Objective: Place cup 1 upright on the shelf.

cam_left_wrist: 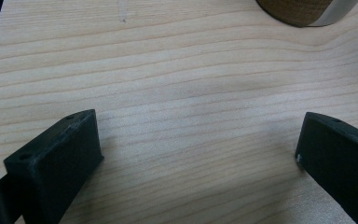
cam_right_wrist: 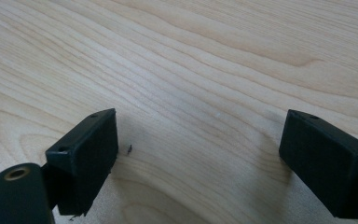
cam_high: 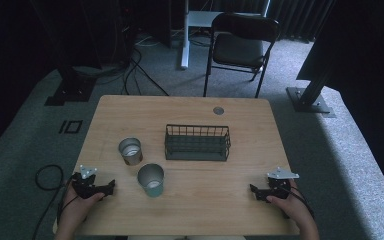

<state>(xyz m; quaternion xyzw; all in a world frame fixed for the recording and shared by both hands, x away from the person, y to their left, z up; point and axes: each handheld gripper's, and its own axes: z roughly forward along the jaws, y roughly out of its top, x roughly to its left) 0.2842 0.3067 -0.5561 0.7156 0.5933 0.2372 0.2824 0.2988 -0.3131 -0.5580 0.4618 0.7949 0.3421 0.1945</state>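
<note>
Only a curved slice of a cup's base (cam_left_wrist: 307, 11) is seen at the top edge of the left gripper view, the rest being cut off. In the high view the nearer cup (cam_high: 151, 180) is found just to the right of the left gripper (cam_high: 111, 187), upright with its mouth upward; a second cup (cam_high: 130, 151) stands beyond it, near a wire basket (cam_high: 197, 142). The left gripper's jaws are held wide apart over bare tabletop (cam_high: 220, 200). The right gripper (cam_high: 252, 190), well apart from both cups, is likewise spread and empty.
</note>
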